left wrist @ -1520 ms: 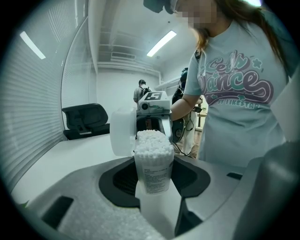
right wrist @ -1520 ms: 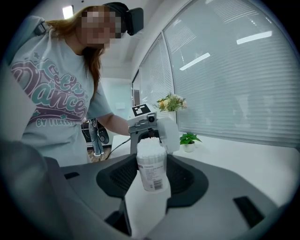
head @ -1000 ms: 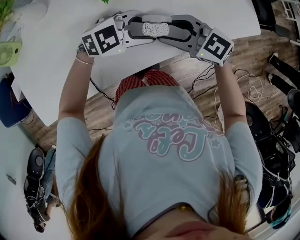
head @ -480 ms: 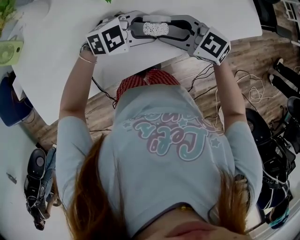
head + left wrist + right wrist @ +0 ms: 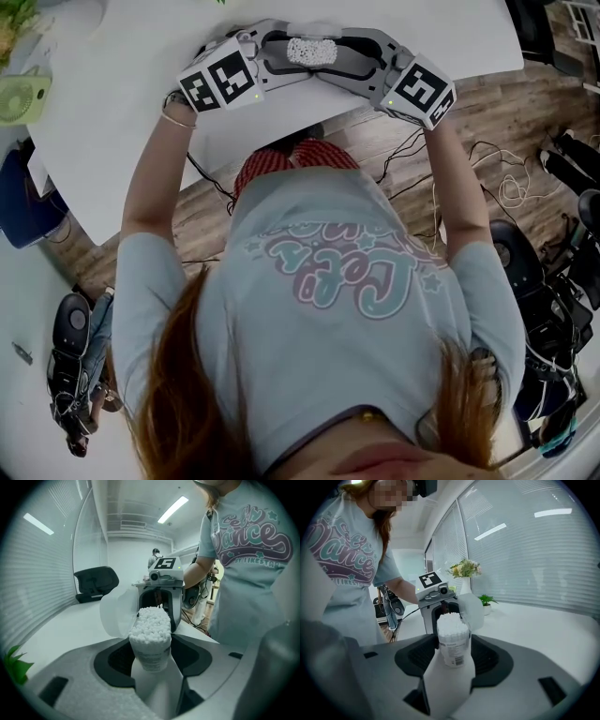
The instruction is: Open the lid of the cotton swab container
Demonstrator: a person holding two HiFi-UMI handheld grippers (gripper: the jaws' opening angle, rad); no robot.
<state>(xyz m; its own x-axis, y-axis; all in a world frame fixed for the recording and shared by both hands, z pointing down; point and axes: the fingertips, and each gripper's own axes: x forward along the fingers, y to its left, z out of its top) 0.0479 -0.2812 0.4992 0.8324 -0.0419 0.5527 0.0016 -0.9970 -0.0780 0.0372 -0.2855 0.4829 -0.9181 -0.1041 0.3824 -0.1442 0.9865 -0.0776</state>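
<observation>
The cotton swab container [image 5: 310, 52] stands upright on the white table [image 5: 122, 141], packed with white swab heads. Its translucent lid [image 5: 115, 616] is flipped up and hangs open at one side, also visible in the right gripper view as the lid [image 5: 471, 611]. My left gripper [image 5: 286, 56] and right gripper [image 5: 342, 56] face each other and ring the container from both sides. Both pairs of jaws have just been opening. The container [image 5: 150, 639] sits between the black pads of each, with no clear pressing on it.
The table's near edge runs just in front of the person's body. A green object [image 5: 19, 98] lies at the far left. A black chair [image 5: 96, 583] stands beyond the table, flowers [image 5: 464, 569] and a small plant [image 5: 487, 601] near the window. Cables [image 5: 497, 178] lie on the wooden floor.
Both grippers and the container have shifted slightly away from the person, and the left gripper's marker cube has turned a little. The lid stays open throughout.
</observation>
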